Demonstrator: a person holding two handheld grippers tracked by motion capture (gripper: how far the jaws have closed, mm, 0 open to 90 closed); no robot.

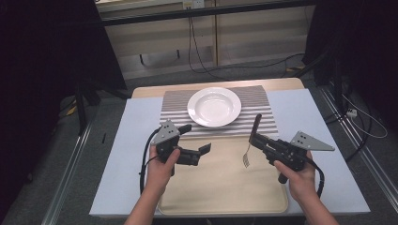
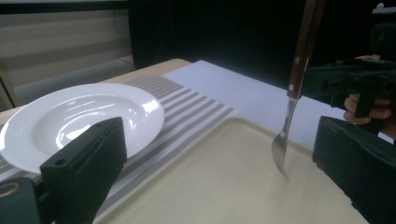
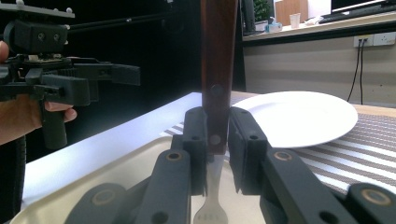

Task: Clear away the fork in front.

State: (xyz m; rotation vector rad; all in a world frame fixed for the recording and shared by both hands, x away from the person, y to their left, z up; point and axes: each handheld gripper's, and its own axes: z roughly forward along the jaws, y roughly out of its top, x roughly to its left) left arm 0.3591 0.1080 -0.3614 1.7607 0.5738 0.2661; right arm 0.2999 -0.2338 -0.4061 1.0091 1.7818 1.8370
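A fork (image 1: pixel 250 143) with a brown wooden handle hangs upright, tines down, over the beige tray (image 1: pixel 220 197). My right gripper (image 1: pixel 254 138) is shut on the fork's handle (image 3: pixel 217 70), its pads squeezing both sides near the lower rivet. The tines (image 2: pixel 280 156) hover just above the tray. My left gripper (image 1: pixel 196 138) is held above the tray's left part with its jaws wide apart and nothing between them. A white deep plate (image 1: pixel 214 106) rests on the striped placemat (image 1: pixel 263 119) behind the tray.
The tray and placemat lie on a pale blue table cover (image 1: pixel 300 112). Bare cover lies on both sides of the tray. Cables (image 1: pixel 197 51) and dark stands (image 1: pixel 335 84) are on the floor beyond the table's far edge.
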